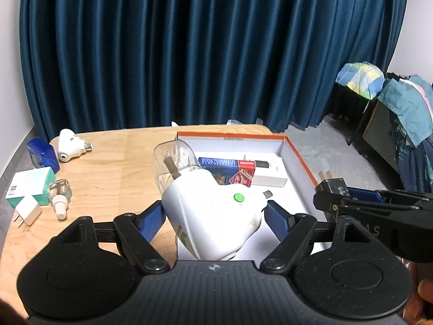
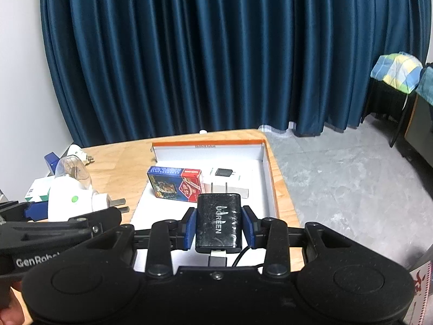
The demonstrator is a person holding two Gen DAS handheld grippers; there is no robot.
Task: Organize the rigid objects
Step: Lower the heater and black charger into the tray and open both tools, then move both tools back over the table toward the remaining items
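Note:
My left gripper [image 1: 216, 216] is shut on a white plug-in vaporiser [image 1: 213, 216] that has a green button and a clear bottle [image 1: 173, 162]. It hangs over the near left corner of an open white box with an orange rim [image 1: 300, 159]. In the right wrist view my right gripper [image 2: 219, 224] is shut on a black UGREEN charger [image 2: 218, 222], prongs forward and a cable at its back, above the box's [image 2: 266, 173] near edge. Inside the box lie a blue-and-red card pack [image 2: 176, 185] and a small white carton [image 2: 224, 173].
On the wooden table [image 1: 119, 168], left of the box, lie a second white vaporiser [image 1: 69, 145], a blue box [image 1: 43, 154], a teal-and-white carton [image 1: 29, 187], a white charger [image 1: 27, 214] and a small refill bottle [image 1: 61, 192]. A blue curtain hangs behind. Grey floor and cloth-covered furniture [image 1: 392, 103] are to the right.

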